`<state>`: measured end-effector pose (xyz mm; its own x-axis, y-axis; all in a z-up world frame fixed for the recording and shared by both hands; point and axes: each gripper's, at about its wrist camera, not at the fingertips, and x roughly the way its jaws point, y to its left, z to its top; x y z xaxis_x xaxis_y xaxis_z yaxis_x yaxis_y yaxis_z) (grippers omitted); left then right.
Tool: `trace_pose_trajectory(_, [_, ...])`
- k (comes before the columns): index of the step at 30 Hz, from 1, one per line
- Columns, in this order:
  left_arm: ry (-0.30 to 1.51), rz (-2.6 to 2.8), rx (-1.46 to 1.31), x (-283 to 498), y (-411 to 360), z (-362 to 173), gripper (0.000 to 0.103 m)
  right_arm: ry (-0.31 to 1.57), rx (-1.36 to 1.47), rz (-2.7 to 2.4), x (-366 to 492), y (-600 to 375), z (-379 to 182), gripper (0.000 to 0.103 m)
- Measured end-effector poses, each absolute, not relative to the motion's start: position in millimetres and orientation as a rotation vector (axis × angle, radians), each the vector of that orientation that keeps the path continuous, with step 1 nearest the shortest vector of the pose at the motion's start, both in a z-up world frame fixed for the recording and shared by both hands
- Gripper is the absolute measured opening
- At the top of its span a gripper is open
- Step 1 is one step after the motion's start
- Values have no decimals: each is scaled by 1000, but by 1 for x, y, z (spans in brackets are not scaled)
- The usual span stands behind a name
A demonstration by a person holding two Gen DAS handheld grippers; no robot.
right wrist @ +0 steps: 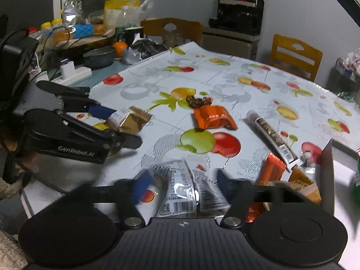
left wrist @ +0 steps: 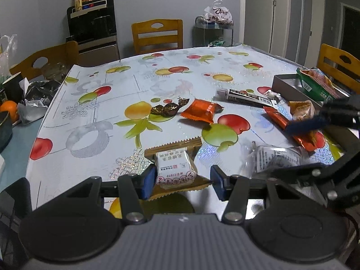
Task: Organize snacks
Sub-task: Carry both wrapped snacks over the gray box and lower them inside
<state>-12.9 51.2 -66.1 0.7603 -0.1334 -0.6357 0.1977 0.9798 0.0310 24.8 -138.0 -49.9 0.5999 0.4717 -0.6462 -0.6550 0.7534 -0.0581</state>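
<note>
The left gripper (left wrist: 183, 183) pinches a gold-wrapped biscuit (left wrist: 174, 168) above the bench (left wrist: 117, 103), while the right gripper (right wrist: 180, 186) – jaws wide, gripping nothing – straddles a clear packet (right wrist: 191, 189), nearer the grey box (left wrist: 290, 85) – off to the right.

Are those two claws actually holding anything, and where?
The left gripper holds a gold snack pack by its sides. The right gripper is open around a clear packet, not gripping it.

table (left wrist: 94, 103) | fruit-print cloth | orange packet (left wrist: 201, 110), wrapped candy (left wrist: 169, 108), tube (left wrist: 246, 96)
</note>
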Motion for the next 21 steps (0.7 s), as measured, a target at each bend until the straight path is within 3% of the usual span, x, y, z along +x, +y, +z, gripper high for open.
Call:
trace_pose_trajectory(6, [681, -184, 94, -15, 54, -64, 50, 697, -387, 646, 38, -129, -60, 82])
trace_pose_trajectory(9, [681, -187, 89, -14, 54, -64, 50, 752, -377, 650, 43, -128, -69, 72])
trace_pose_trajectory(11, [681, -190, 89, -14, 54, -64, 50, 761, -334, 662, 44, -130, -70, 59])
trace_pose_trajectory(21, [668, -189, 92, -16, 52, -60, 50, 649, -416, 622, 26, -123, -66, 38])
